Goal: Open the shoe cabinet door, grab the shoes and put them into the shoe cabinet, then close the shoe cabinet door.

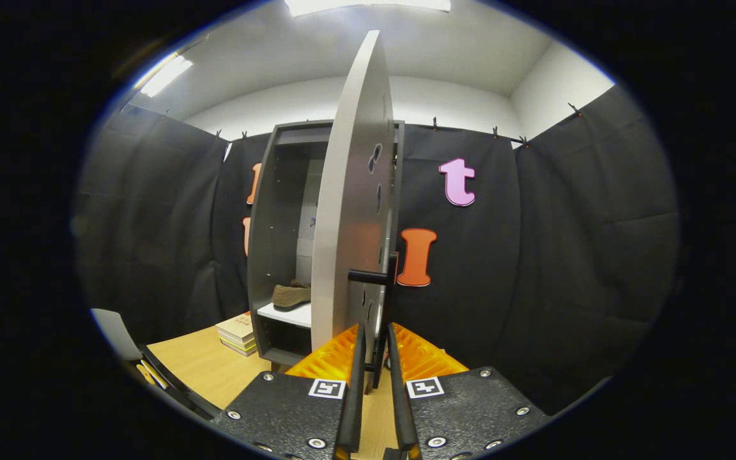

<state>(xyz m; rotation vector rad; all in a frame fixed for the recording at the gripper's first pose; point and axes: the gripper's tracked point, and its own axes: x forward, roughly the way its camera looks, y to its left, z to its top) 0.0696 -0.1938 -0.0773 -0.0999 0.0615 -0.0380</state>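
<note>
The tall grey shoe cabinet (pixel 276 211) stands on a wooden table against the booth wall. Its door (pixel 349 211) is swung wide and faces me edge-on, straight ahead of the fingers. A black bar handle (pixel 368 276) sticks out of the door's right face and runs down between my fingers. My gripper (pixel 375 335) is shut on the handle's lower part, both fingers pressing on it. Inside the cabinet a brown shoe (pixel 291 295) lies on a white shelf (pixel 288 314), left of the door's edge. The door hides the cabinet's right half.
A small stack of books (pixel 237 332) lies on the wooden table (pixel 202 364) next to the cabinet's left foot. A dark flat object with yellow marks (pixel 157 377) sits at the table's left edge. Black cloth walls close in on all sides.
</note>
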